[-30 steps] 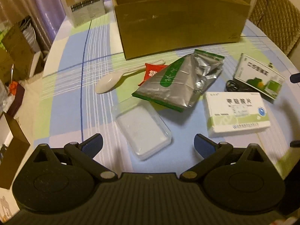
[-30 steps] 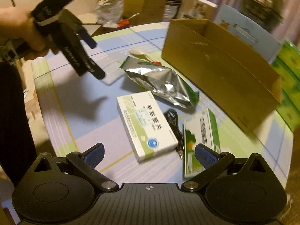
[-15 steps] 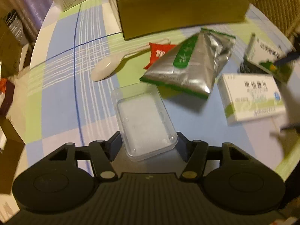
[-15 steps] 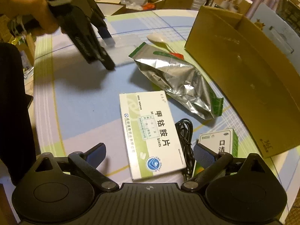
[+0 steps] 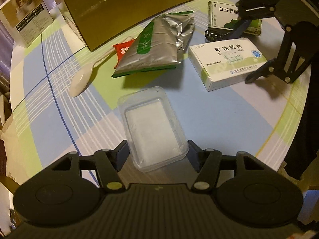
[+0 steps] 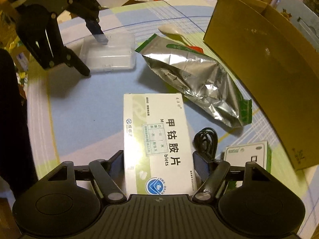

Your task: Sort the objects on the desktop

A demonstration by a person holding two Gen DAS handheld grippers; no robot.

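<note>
Left gripper (image 5: 157,154) clamped on clear rectangular plastic container (image 5: 153,127), fingers pressing both long sides near the container's closer end; same grip seen from the right wrist view, with one blue fingertip (image 6: 98,33) against the container's far wall and the other black finger on its near side

Right gripper (image 6: 158,164) closed around white and green medicine box with Chinese lettering (image 6: 157,145), jaws touching its two long edges at the near end; box lying flat on round table with blue, green and white plaid cloth (image 5: 209,123)

Crumpled silver foil pouch with green trim (image 5: 157,45) lying between container and large brown cardboard box (image 5: 127,6), its upper end close to the cardboard wall; partly covering small red packet (image 5: 121,49) and resting over the handle of white plastic spoon (image 5: 81,79), spoon bowl pointing toward the table edge

Coiled black cable (image 6: 206,141) just beside the right jaw, between the held medicine box and second white and green carton (image 6: 249,153); cable touching the blue finger pad or merely behind it, cannot tell

Second carton lying near the foot of the cardboard box

White printed carton (image 5: 26,14) standing upright at the far left edge of the table, well apart from the rest

Dark sleeve (image 6: 12,103) along the left border of the right wrist view
</note>
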